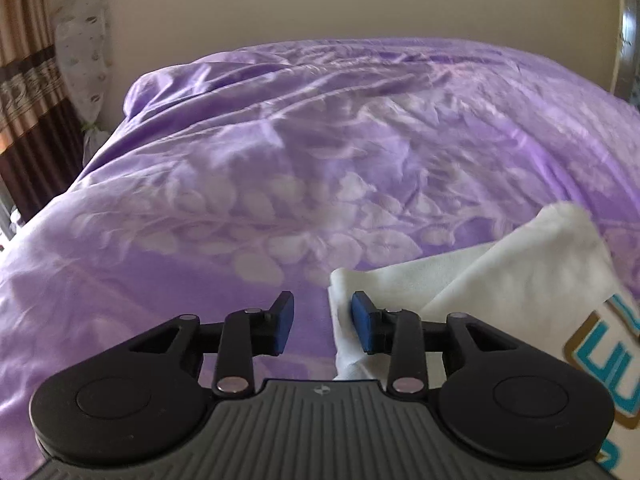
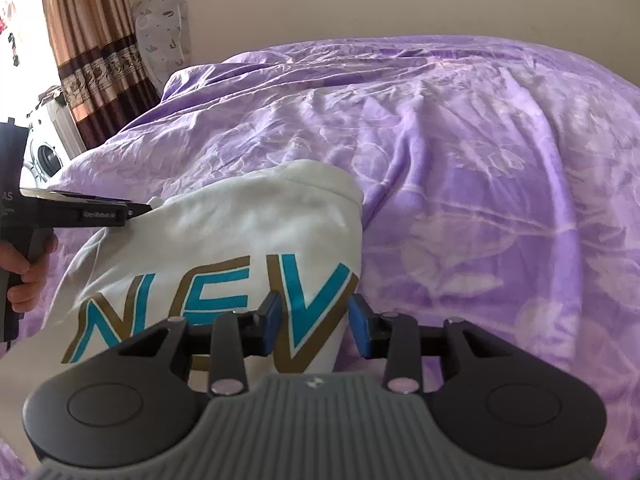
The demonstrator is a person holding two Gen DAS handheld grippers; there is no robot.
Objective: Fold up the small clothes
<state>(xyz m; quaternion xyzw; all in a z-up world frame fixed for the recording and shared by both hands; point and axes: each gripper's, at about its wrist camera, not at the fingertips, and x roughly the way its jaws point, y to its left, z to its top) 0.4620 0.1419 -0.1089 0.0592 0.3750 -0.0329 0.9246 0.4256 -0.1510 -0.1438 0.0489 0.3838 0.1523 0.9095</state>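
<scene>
**Jaws apart over the white shirt**

Grippers both tilt down toward the bed. My left gripper sits over the shirt's near left edge, blue pads parted; the right pad lies against a bunched strip of white cloth, the left pad hangs over bare purple cover, so nothing is pinched. From my other camera, its nose reaches in from the left with my left hand wrapped round the handle, and the tip meets the shirt's upper left fold.

My right gripper stands released too, pads either side of the printed "V", cloth between them but not squeezed.

White shirt lies on the purple bedspread close to the bed's near edge, folded into a tall narrow shape. Its long axis runs away from me toward the far wall, rounded end farthest, teal-and-gold "NEV" lettering across the near end.
</scene>
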